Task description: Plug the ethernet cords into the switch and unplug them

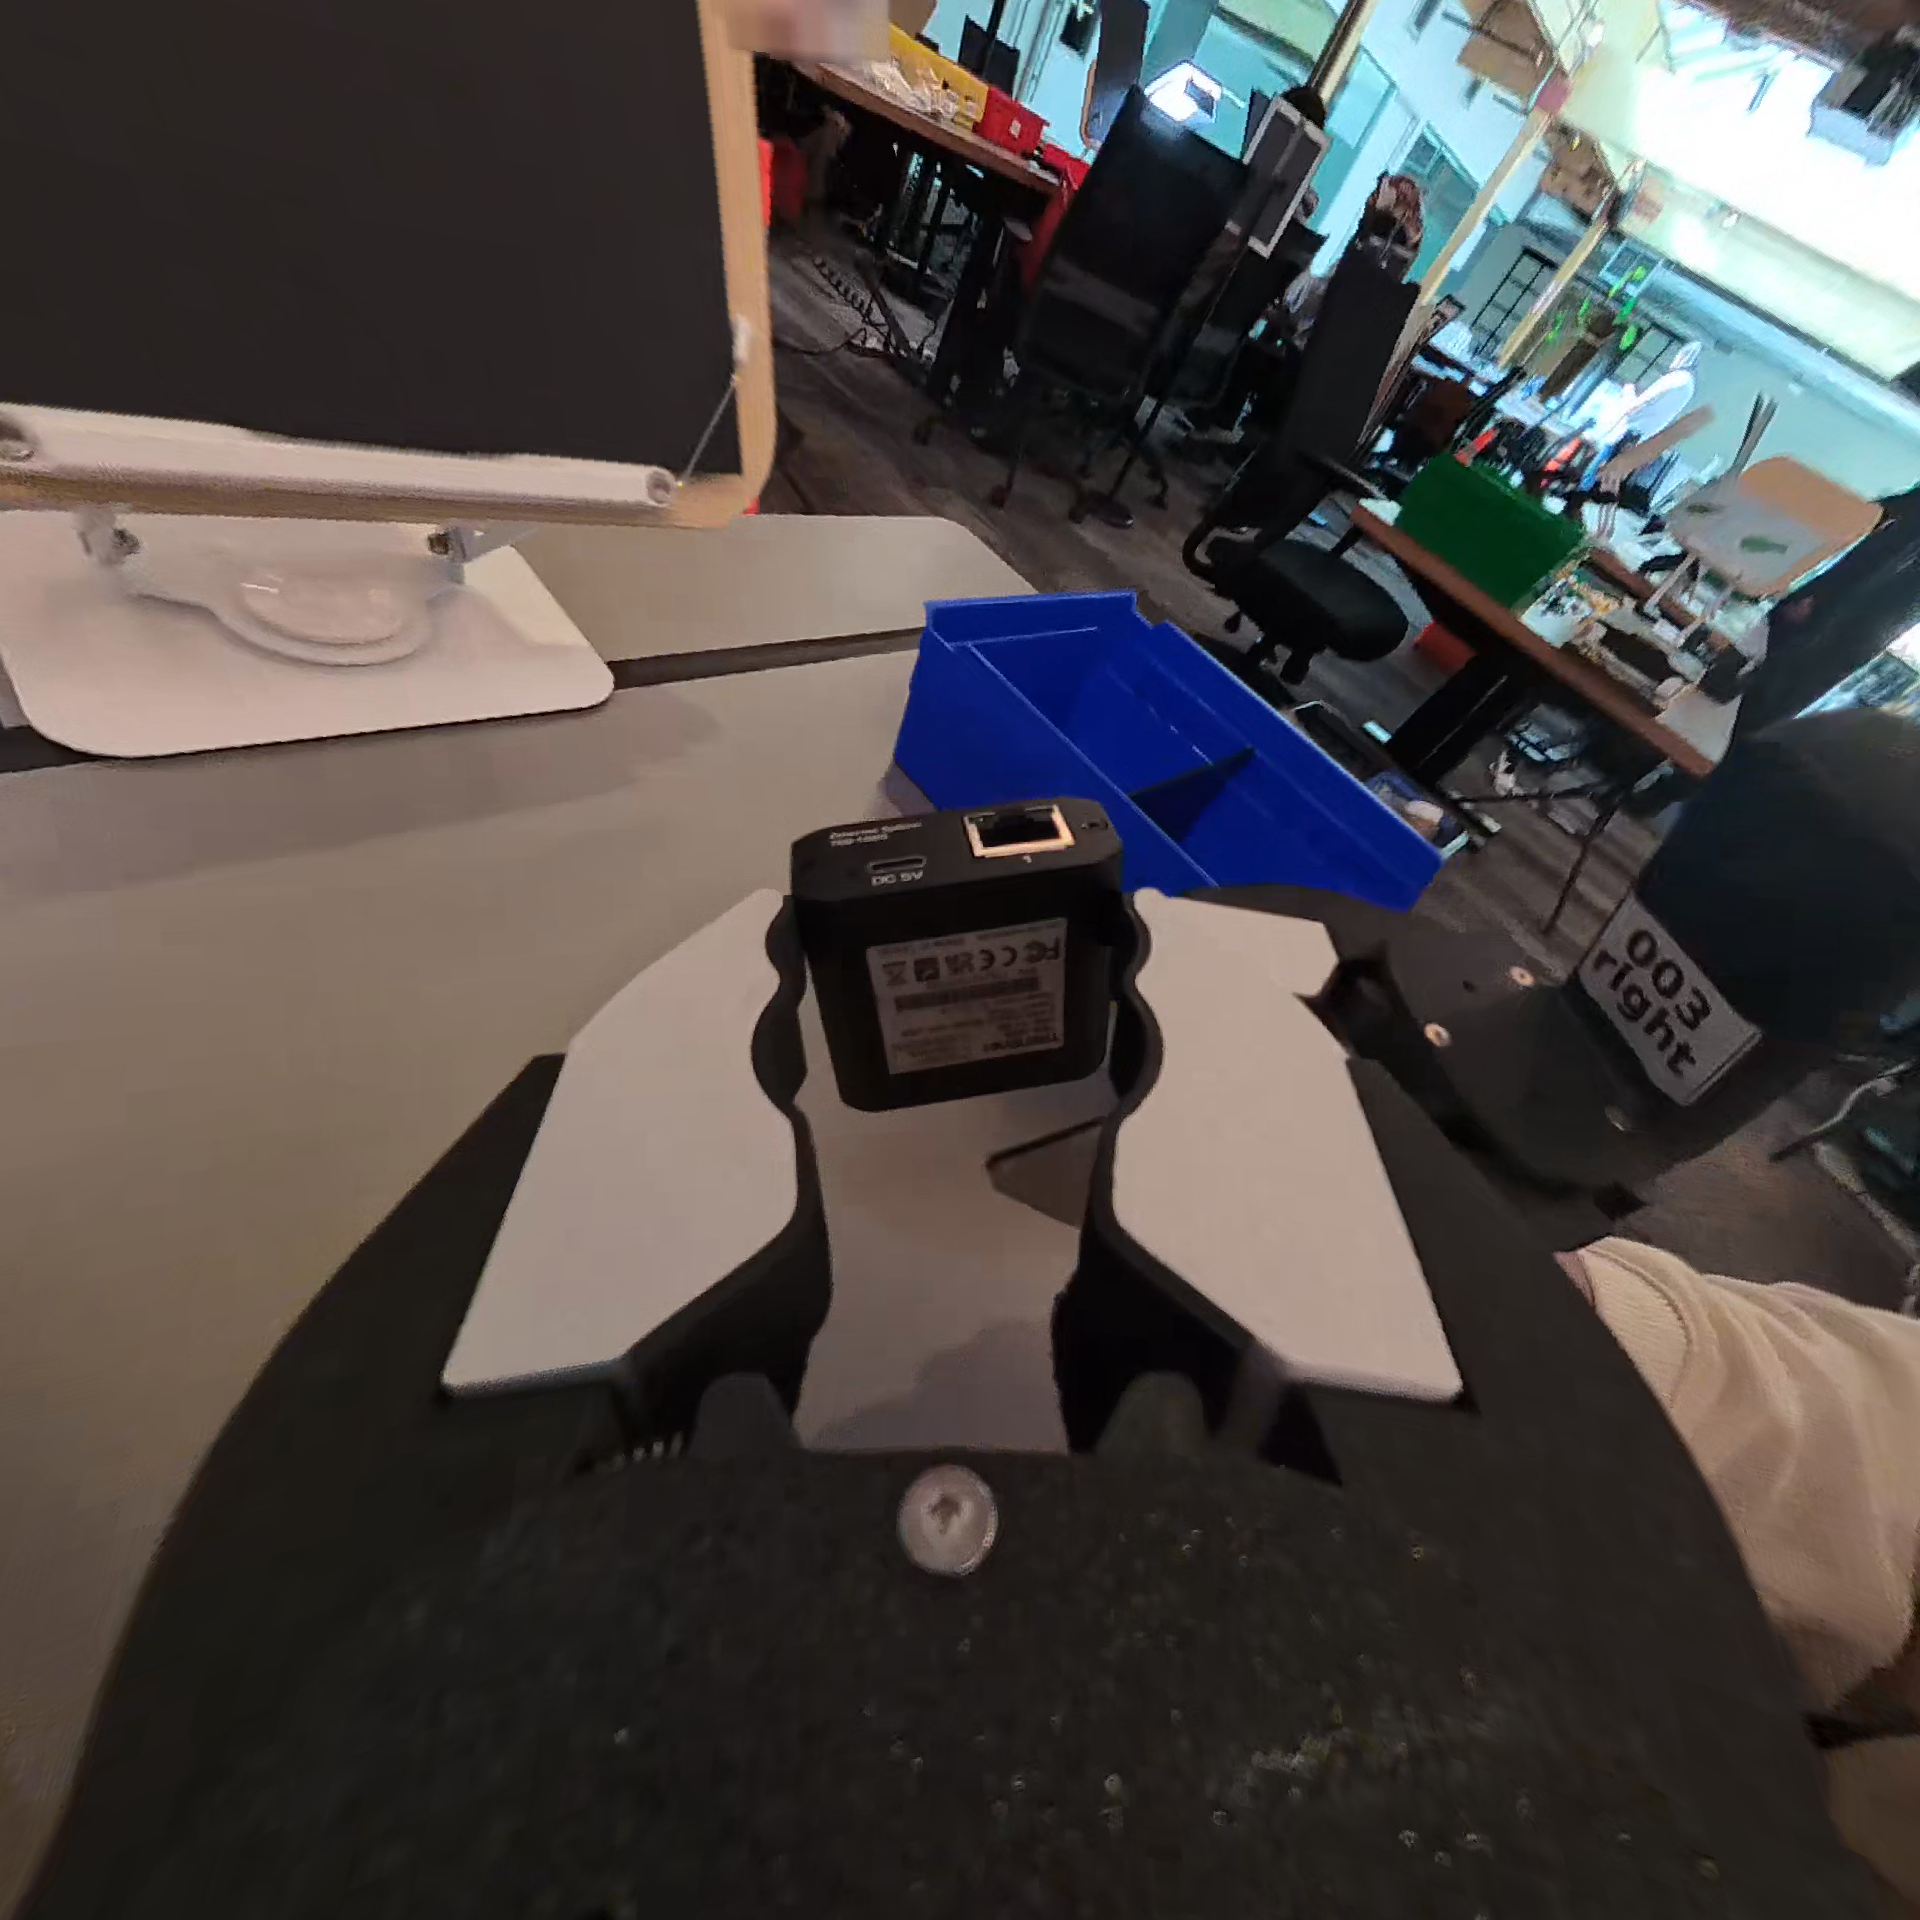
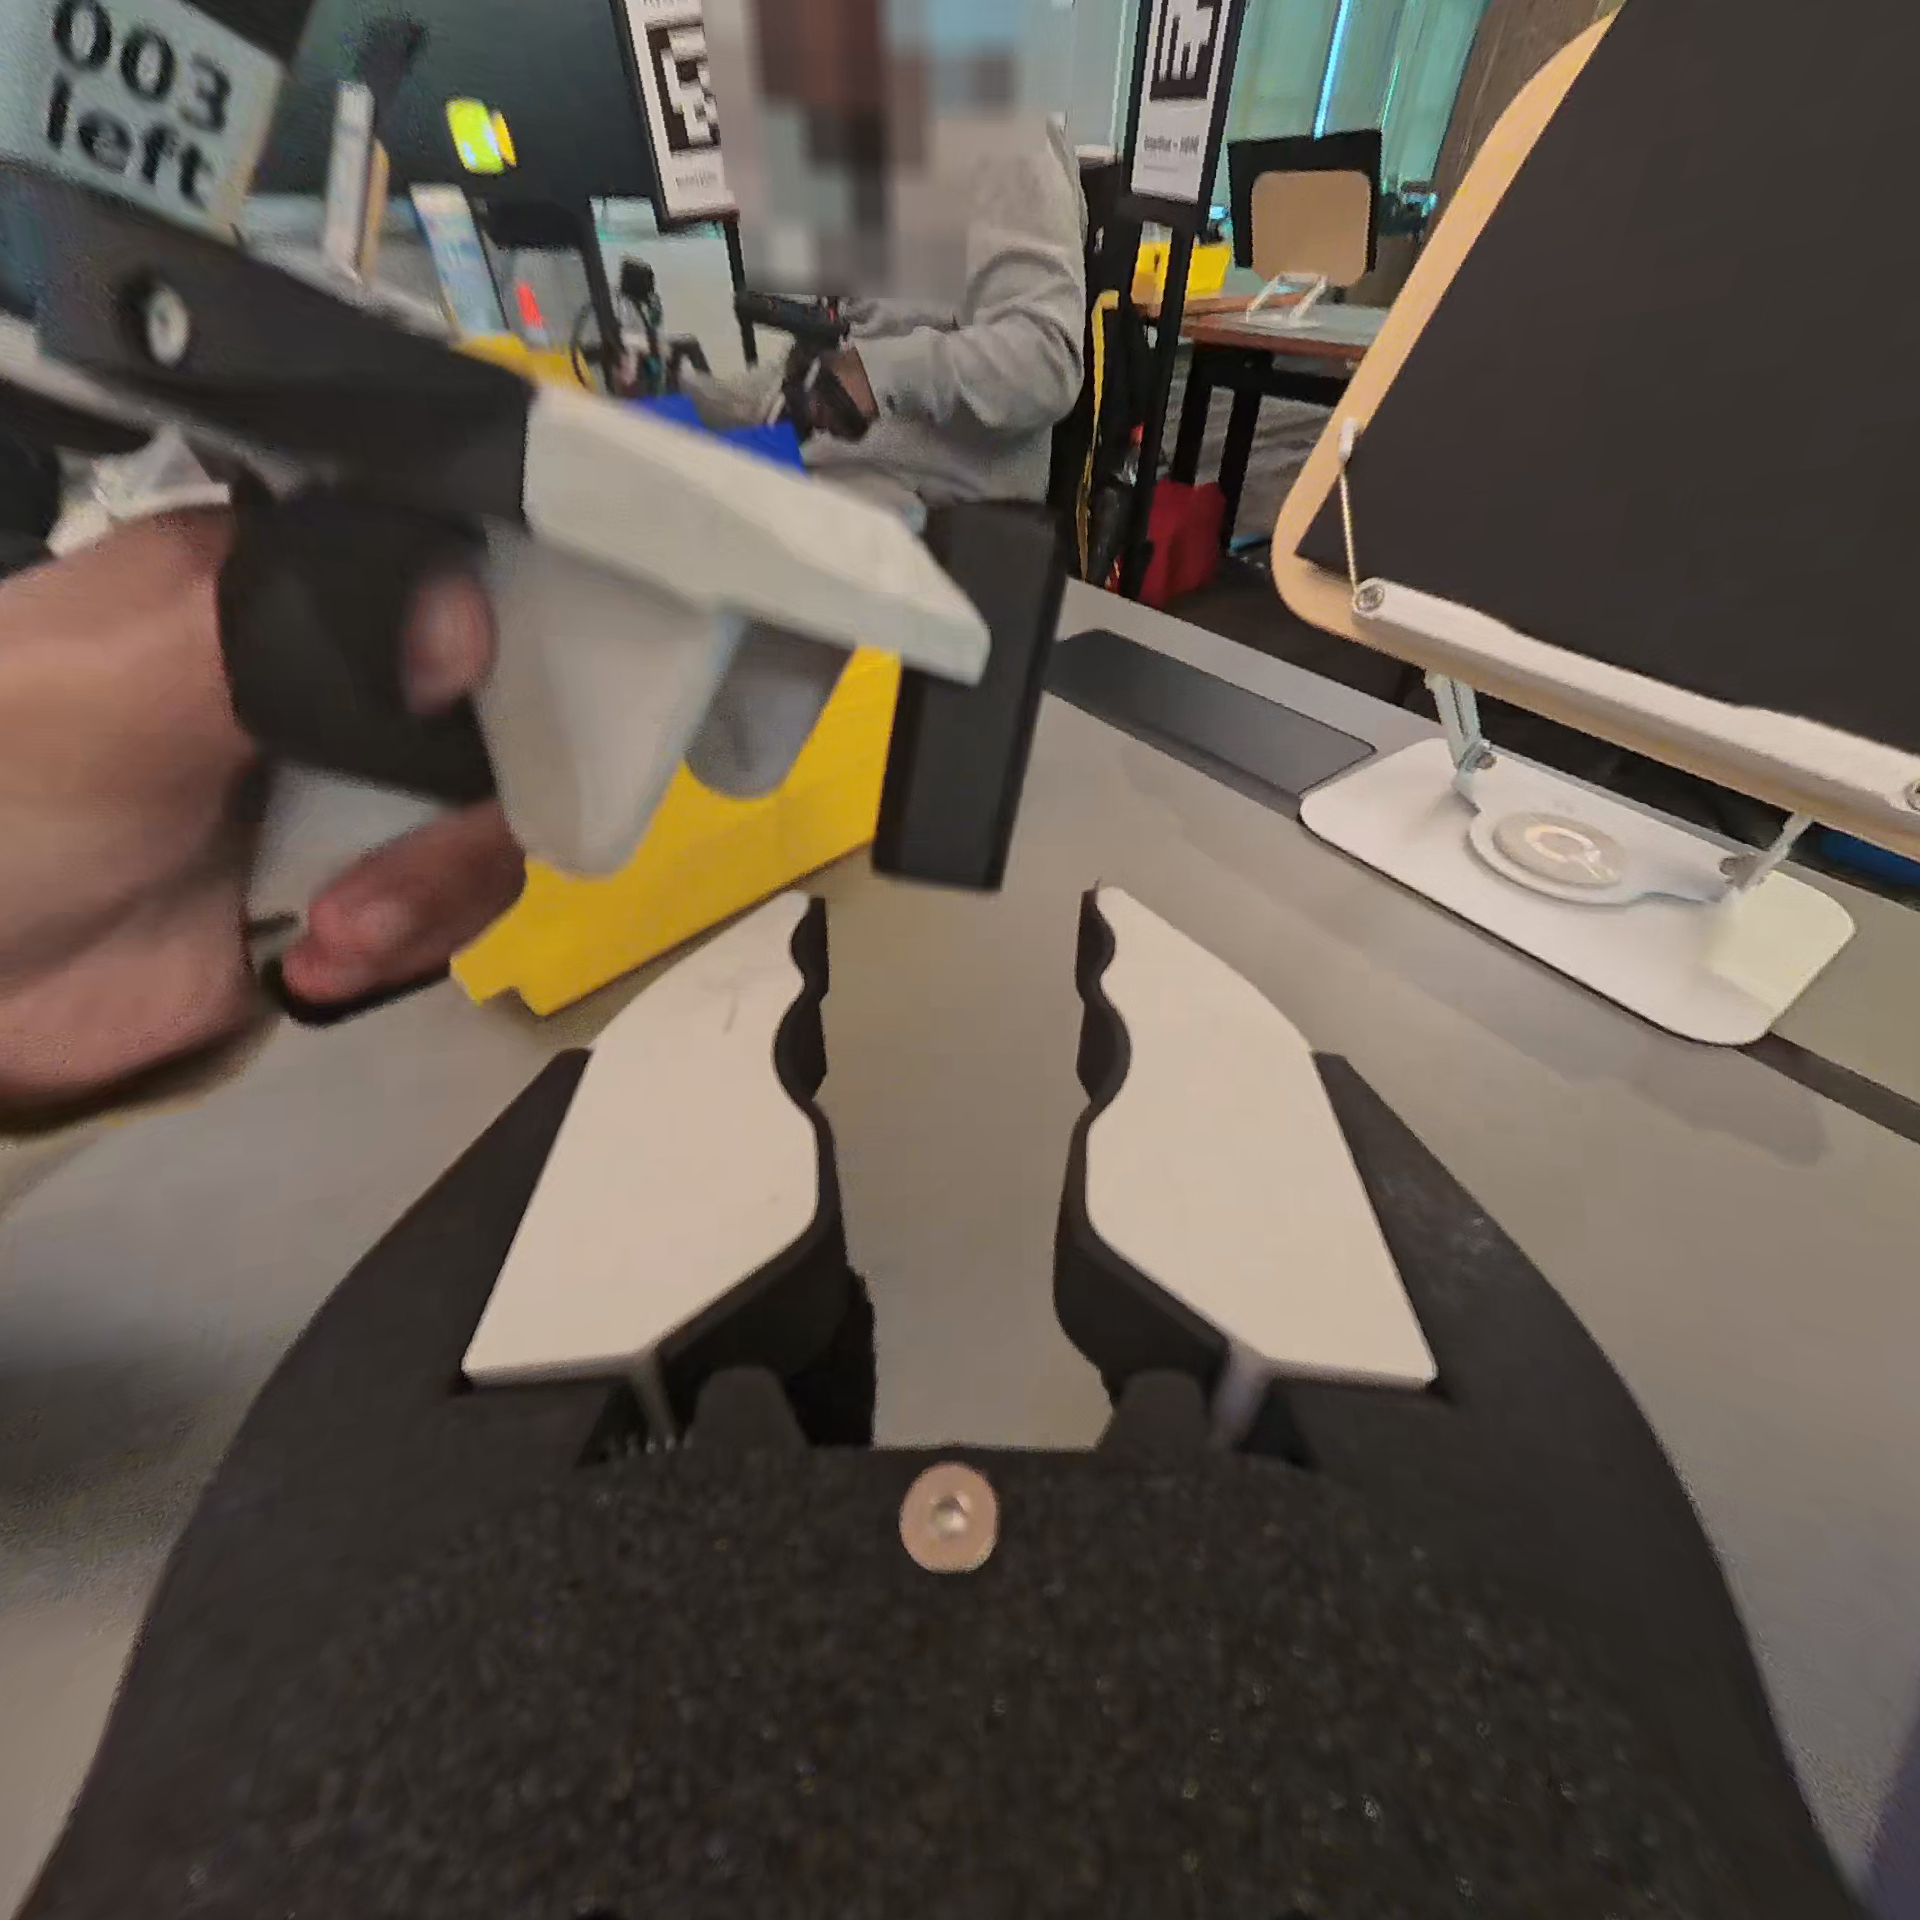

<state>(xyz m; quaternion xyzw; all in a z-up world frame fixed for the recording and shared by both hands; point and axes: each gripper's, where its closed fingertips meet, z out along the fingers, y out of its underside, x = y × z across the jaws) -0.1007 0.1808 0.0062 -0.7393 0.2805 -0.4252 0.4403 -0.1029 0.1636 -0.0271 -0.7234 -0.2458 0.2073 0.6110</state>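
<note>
My left gripper (image 1: 951, 920) is shut on a small black switch (image 1: 956, 966) and holds it above the grey table, label side up, with one ethernet port (image 1: 1018, 834) facing away. In the right wrist view the same switch (image 2: 971, 696) hangs on edge from the left gripper (image 2: 727, 561), which a hand (image 2: 114, 790) holds. My right gripper (image 2: 951, 904) is open and empty just below and in front of the switch. No ethernet cord shows in either view.
A blue bin (image 1: 1153, 738) lies beyond the switch near the table's right edge. A yellow bin (image 2: 686, 842) sits behind the left gripper. A dark panel on a white stand (image 2: 1579, 883) stands at the back. A person in grey (image 2: 977, 343) sits beyond the table.
</note>
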